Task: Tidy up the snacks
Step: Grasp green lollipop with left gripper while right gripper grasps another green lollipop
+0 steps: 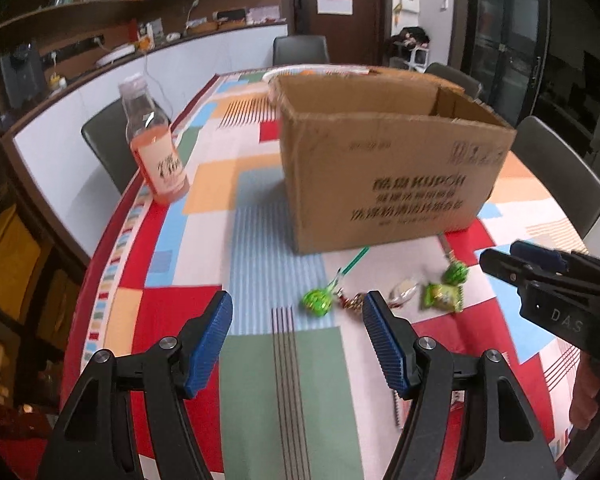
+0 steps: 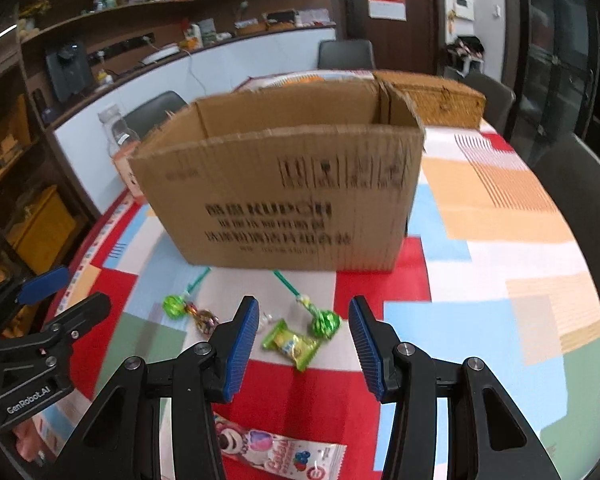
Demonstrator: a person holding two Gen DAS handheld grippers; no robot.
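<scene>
Small snacks lie on the patchwork tablecloth in front of an open cardboard box (image 1: 380,160) (image 2: 284,184). They are a green lollipop (image 1: 318,302) (image 2: 174,306), a foil candy (image 1: 350,302) (image 2: 204,320), a clear-wrapped candy (image 1: 404,290) (image 2: 266,318), a green packet (image 1: 444,298) (image 2: 292,342) and a second green lollipop (image 1: 456,272) (image 2: 326,324). My left gripper (image 1: 297,300) (image 2: 70,294) hovers open over the first lollipop. Also open, my right gripper (image 2: 304,308) (image 1: 500,252) hangs above the green packet and second lollipop. Neither holds anything.
A bottle of pink drink (image 1: 156,152) (image 2: 118,136) stands left of the box near the table edge. A pink snack packet (image 2: 284,452) lies close under the right gripper. A wicker case (image 2: 436,100) sits behind the box. Chairs ring the table.
</scene>
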